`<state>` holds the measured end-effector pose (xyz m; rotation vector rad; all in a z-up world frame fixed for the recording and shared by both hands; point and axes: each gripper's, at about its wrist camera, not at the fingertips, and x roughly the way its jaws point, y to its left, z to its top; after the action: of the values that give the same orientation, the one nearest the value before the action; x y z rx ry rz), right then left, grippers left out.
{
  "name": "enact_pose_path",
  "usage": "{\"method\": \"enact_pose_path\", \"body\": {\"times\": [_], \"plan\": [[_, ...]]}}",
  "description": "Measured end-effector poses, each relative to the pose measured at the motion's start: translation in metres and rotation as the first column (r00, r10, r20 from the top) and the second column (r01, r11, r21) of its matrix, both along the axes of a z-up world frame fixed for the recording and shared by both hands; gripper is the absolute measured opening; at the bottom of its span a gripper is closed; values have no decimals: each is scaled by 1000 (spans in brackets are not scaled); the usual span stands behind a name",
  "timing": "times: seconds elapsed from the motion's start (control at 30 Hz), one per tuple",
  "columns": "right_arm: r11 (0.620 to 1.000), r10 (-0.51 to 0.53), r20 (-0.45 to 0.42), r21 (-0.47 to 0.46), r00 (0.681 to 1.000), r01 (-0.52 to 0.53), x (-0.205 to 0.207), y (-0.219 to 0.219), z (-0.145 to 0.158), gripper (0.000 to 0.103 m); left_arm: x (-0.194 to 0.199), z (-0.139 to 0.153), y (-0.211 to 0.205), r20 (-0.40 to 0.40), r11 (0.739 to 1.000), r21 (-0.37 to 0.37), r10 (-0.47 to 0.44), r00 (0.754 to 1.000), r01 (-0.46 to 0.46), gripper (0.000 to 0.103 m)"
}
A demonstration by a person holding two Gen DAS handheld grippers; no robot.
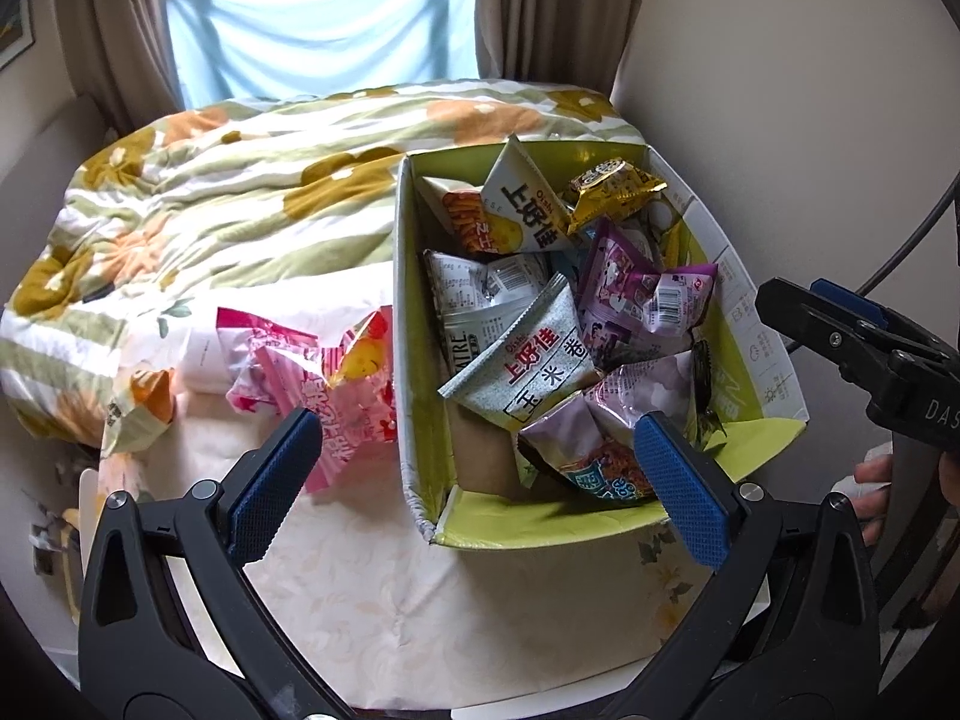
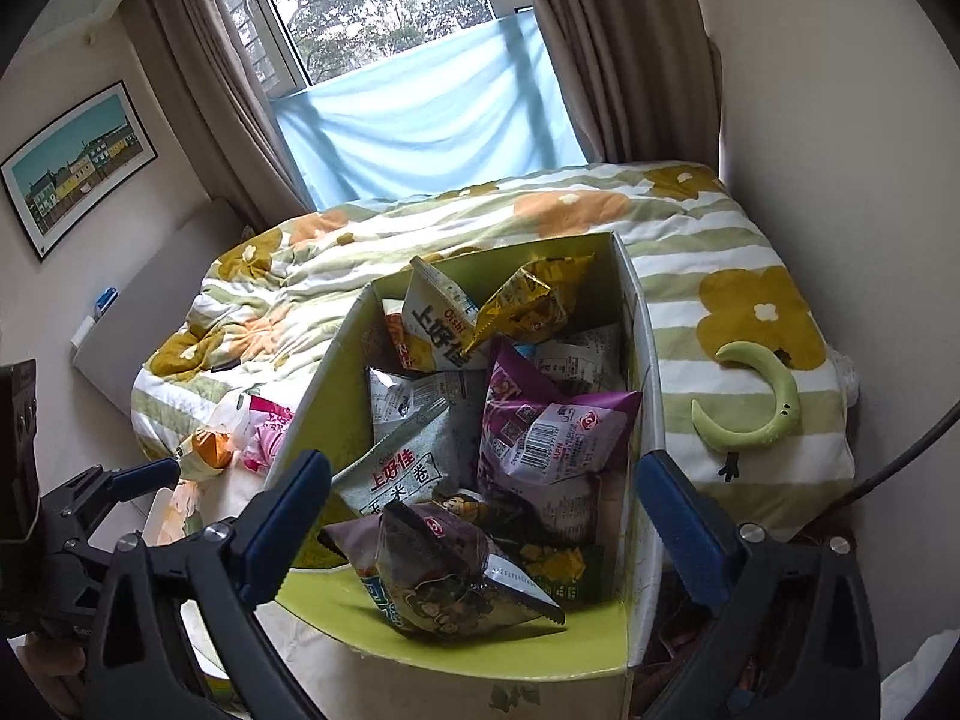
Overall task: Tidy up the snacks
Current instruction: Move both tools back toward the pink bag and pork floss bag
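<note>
- Room: a bedroom with a window, brown curtains and a pale blue cloth across the lower pane. A framed picture hangs on the wall at 9 o'clock in the right wrist view.
- Surface: a bed with a flower-print quilt; a cream sheet lies nearer the cameras.
- Cardboard box: open-topped, green inside, resting on the bed and filled with snack packets.
- Box contents: a gold packet at 12 o'clock, a white Oishi packet beside it, a purple packet at centre, a grey-green Oishi packet just left of it, and a dark packet at the near end.
- Outside the box: a pink packet lies on the sheet at 9 o'clock, touching the box wall.
- Green crescent toy: on the quilt at 3 o'clock of the box in the right wrist view.
- Left gripper: jaws spread wide, nothing between the pads, hovering at the near-left corner of the box.
- Right gripper: jaws spread wide over the near end of the box; the dark packet lies between them, pads not pressing on it.
</note>
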<state>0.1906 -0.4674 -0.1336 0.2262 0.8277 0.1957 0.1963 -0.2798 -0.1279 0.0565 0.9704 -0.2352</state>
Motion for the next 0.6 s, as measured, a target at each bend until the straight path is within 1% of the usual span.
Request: {"method": "enact_pose_path", "body": {"times": [0.2, 0.33, 0.47, 0.6], "plan": [[1000, -11, 31, -21, 999, 12, -8, -1, 16, 102, -12, 16, 5, 36, 1000, 1, 4, 999, -5, 103], [999, -2, 30, -45, 1000, 3, -17, 5, 30, 102, -25, 28, 17, 56, 1000, -8, 17, 998, -17, 103], [998, 15, 43, -70, 999, -12, -27, 16, 44, 102, -40, 40, 38, 75, 999, -9, 48, 996, -47, 103], [997, 40, 61, -74, 997, -36, -36, 35, 56, 102, -50, 43, 69, 85, 996, -13, 84, 993, -83, 103]]}}
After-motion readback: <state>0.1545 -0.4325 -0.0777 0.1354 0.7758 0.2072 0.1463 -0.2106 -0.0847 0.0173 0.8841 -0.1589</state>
